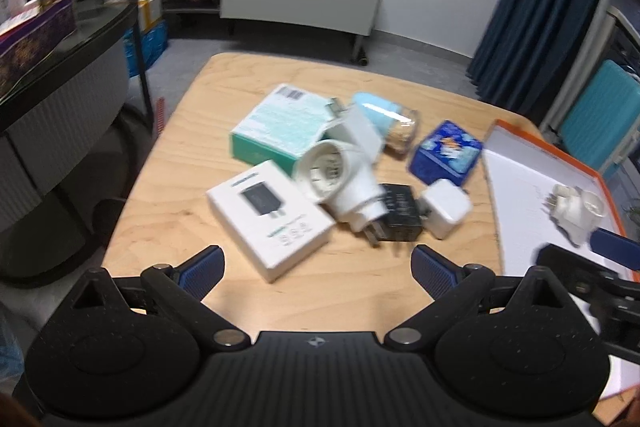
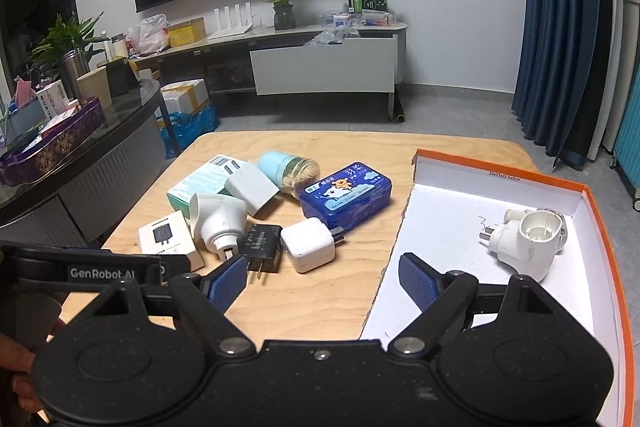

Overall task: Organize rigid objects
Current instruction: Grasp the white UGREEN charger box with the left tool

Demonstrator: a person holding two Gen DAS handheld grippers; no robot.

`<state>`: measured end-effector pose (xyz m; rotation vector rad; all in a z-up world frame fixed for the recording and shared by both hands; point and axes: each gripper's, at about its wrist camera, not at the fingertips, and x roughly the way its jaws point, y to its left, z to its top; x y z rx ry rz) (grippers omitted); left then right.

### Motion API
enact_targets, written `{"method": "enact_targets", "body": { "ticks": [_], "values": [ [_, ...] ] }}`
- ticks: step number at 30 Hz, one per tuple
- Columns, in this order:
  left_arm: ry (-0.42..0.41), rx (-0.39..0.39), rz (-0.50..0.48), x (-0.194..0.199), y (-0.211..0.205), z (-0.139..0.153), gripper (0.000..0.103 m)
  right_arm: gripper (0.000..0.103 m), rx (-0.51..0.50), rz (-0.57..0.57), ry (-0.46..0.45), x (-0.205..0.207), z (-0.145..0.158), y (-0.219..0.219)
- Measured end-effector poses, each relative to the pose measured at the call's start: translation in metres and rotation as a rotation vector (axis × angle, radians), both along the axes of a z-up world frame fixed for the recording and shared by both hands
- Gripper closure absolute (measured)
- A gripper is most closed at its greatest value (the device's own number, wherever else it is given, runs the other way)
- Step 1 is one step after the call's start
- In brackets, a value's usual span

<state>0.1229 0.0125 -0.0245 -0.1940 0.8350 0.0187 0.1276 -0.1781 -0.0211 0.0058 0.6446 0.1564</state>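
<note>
Both my jaws are hanging released, gripping nothing: left gripper [image 1: 316,269] over the table's [image 2: 320,303] near edge, right gripper [image 2: 322,277] over the box's [image 2: 608,227] left rim. Boxes [image 1: 270,217], adapters [image 2: 222,223] and chargers [image 2: 307,245] are lying mid-table; one white adapter [image 2: 524,241] is sitting near the box's far right corner.

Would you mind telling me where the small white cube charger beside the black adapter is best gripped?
Grip the white cube charger across its two flat side faces, coming from above. It lies flat, prongs toward the blue tin, with the black adapter close on one side.
</note>
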Motion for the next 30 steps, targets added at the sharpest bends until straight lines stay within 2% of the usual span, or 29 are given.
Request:
{"method": "enact_targets", "body": {
  "ticks": [3, 12, 17, 20, 26, 30],
  "values": [
    [0.013, 0.001, 0.038, 0.005, 0.009, -0.007, 0.001, 0.005, 0.005, -0.001, 0.007, 0.001, -0.002, -0.002],
    [0.020, 0.025, 0.064, 0.032, 0.020, -0.020, 0.000, 0.005, 0.018, -0.004, 0.017, 0.001, -0.007, -0.006],
    [0.032, 0.075, 0.069, 0.046, 0.019, -0.027, 0.000, 0.005, 0.012, 0.003, 0.023, 0.002, -0.009, -0.006],
    [0.046, 0.104, 0.076, 0.044, 0.025, -0.029, 0.000, 0.005, 0.014, 0.004, 0.025, 0.004, -0.010, -0.006],
    [0.045, 0.101, 0.082, 0.022, 0.046, -0.030, 0.000, 0.005, 0.019, 0.030, 0.041, 0.009, -0.017, 0.000],
    [0.032, 0.098, 0.083, 0.025, 0.049, -0.030, 0.000, 0.005, 0.014, 0.069, 0.046, 0.011, -0.020, 0.012]
  ]
}}
